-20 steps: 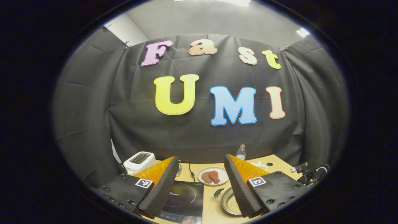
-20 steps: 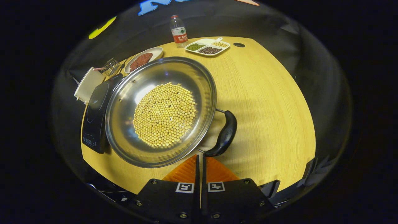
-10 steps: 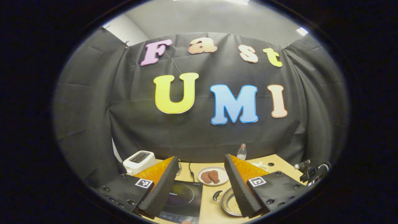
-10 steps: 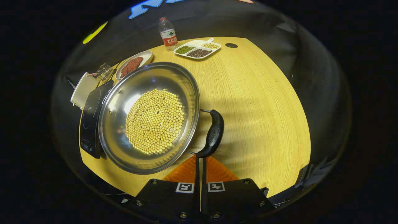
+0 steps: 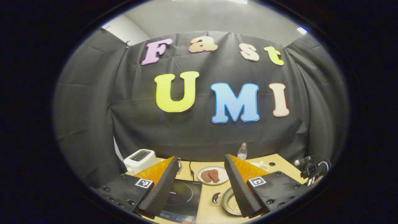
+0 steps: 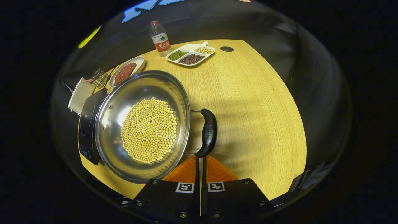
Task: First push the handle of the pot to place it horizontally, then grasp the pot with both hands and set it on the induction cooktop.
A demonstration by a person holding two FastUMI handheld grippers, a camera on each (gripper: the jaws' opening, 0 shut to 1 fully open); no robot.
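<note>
In the right gripper view, a steel pot (image 6: 112,102) with yellow beans in it sits on the wooden table (image 6: 255,118), partly overlapping the black induction cooktop (image 6: 85,124) on its left. The pot's black side handle (image 6: 209,132) stands on its right. My right gripper (image 6: 200,158) is shut, and its tips touch the near end of that handle. In the left gripper view my left gripper (image 5: 200,175) is held open above the table. The cooktop (image 5: 183,196) and the pot (image 5: 228,202) lie below, between its fingers (image 5: 161,185).
At the back of the table are a plate of meat (image 6: 124,70), a water bottle (image 6: 158,39) and a divided tray of beans (image 6: 190,56). A white toaster (image 6: 79,95) stands beyond the cooktop. A black rig with cables (image 5: 311,169) shows at the right edge.
The right gripper has pressed on the handle's near end. The pot has turned and slid left, and the handle has swung from slanted to nearly straight. The left gripper has barely moved.
</note>
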